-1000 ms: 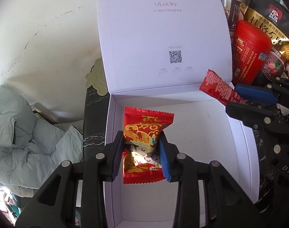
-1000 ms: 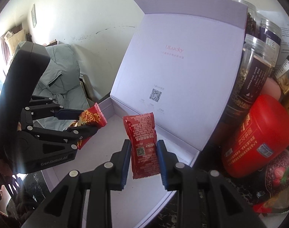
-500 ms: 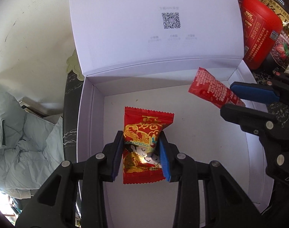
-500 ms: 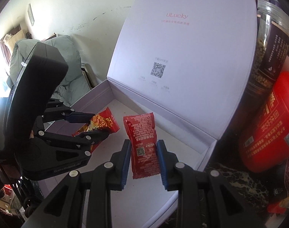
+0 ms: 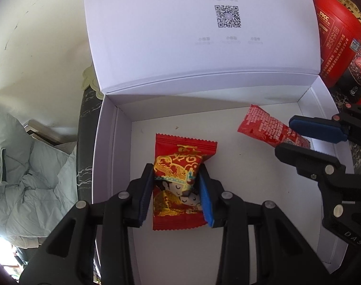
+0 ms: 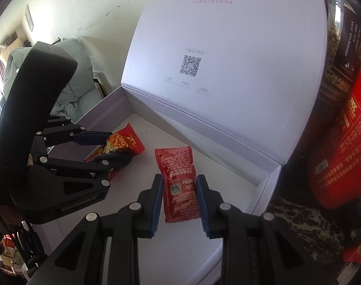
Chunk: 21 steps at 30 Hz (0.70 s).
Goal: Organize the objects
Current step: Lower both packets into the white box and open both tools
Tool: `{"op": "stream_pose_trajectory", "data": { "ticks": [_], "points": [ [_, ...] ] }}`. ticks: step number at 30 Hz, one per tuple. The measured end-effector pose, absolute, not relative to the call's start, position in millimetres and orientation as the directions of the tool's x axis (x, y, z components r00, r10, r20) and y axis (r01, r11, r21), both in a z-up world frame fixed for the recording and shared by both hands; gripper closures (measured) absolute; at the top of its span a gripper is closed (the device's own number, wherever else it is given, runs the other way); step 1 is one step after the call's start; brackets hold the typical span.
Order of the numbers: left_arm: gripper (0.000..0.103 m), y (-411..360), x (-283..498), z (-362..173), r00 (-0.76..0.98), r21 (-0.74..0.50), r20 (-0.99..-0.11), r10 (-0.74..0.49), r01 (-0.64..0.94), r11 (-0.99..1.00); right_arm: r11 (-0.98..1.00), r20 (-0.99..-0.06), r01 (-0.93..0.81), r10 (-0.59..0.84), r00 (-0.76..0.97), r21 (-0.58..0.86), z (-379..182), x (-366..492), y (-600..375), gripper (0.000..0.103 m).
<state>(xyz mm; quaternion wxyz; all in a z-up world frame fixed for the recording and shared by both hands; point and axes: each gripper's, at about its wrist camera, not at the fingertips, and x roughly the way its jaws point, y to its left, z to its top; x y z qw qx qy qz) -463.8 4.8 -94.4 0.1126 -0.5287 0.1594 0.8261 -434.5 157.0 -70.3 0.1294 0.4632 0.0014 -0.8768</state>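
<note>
An open white box [image 5: 104, 142] with its lid [image 5: 180, 35] standing upright lies on a dark marble surface. My left gripper [image 5: 175, 190] is shut on a red and gold candy packet [image 5: 180, 166] low inside the box, left of middle. My right gripper [image 6: 179, 201] is shut on a red Heinz sauce packet [image 6: 178, 178] inside the box, near its right side. The sauce packet [image 5: 263, 125] and right gripper [image 5: 311, 137] show in the left wrist view; the candy [image 6: 121, 142] and left gripper [image 6: 102, 147] show in the right wrist view.
A red canister [image 5: 334, 35] and dark snack bags stand right of the box. A clear jar of nuts [image 6: 339, 47] stands behind the red canister [image 6: 342, 154]. Grey-green bedding [image 5: 21, 166] lies beyond the surface's left edge. A white wall is behind.
Both grippers have moved forward and down into the box with their packets. The box and lid now fill more of both views.
</note>
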Motion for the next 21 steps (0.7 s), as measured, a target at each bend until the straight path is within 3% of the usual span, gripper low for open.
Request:
{"op": "stream_pose_trajectory", "data": {
  "ticks": [13, 17, 19, 21],
  "points": [
    [0.066, 8, -469, -93, -0.439, 0.164, -0.898, -0.004, -0.326, -0.931, -0.974, -0.814, 0.201, -0.198, -0.545, 0.103, -67, -434, 154, 0.075],
    [0.061, 6, -464, -88, -0.459, 0.19, -0.888, -0.032, -0.302, -0.934, -0.973, -0.808, 0.212, -0.198, -0.555, 0.092, -62, -431, 148, 0.063],
    [0.06, 9, -460, -82, -0.478, 0.209, -0.877, -0.046, -0.294, -0.933, -0.973, -0.805, 0.214, -0.197, -0.559, 0.089, -58, -429, 146, 0.062],
    [0.053, 9, -458, -78, -0.488, 0.215, -0.871, -0.048, -0.291, -0.932, -0.974, -0.8, 0.21, -0.194, -0.567, 0.087, -56, -427, 146, 0.058]
  ]
}}
